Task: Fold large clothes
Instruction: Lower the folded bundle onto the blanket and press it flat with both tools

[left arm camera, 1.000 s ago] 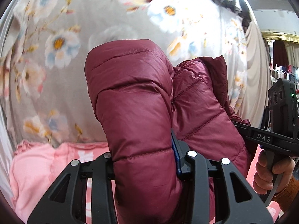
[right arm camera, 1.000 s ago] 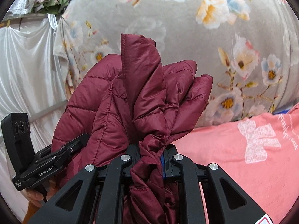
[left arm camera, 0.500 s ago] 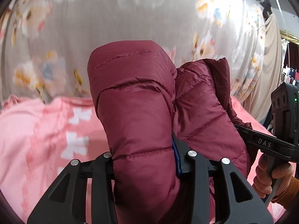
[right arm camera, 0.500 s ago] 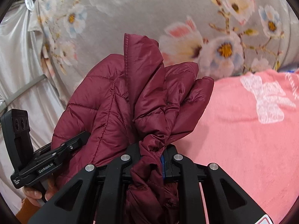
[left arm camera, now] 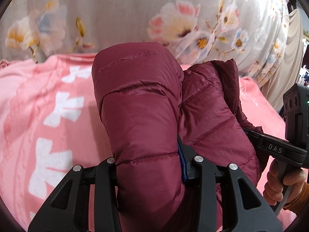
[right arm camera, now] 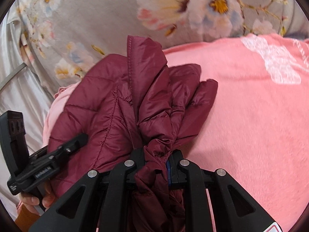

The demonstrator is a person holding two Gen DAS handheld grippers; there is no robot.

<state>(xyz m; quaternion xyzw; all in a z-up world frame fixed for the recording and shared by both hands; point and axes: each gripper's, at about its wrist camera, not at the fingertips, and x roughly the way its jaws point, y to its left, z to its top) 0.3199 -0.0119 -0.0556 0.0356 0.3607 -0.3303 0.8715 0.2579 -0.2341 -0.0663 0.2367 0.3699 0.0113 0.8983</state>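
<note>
A maroon quilted puffer jacket (left arm camera: 139,104) hangs between both grippers above a pink blanket (left arm camera: 58,104). My left gripper (left arm camera: 149,167) is shut on a thick padded fold of it, which bulges up between the fingers. In the right wrist view my right gripper (right arm camera: 156,161) is shut on a thin bunched edge of the jacket (right arm camera: 108,112). The two grippers sit close together, side by side. Each view shows the other tool and the hand (right arm camera: 32,201) holding it. The fingertips are hidden in the fabric.
The pink blanket (right arm camera: 251,125) with white patterns spreads under the jacket. A grey fabric with large flowers (left arm camera: 119,15) rises behind it. Pale draped cloth (right arm camera: 17,89) hangs at the left of the right wrist view.
Both grippers have come down with the jacket. The pink blanket now fills much more of each view and the flowered fabric has slid upward. Both grips are unchanged.
</note>
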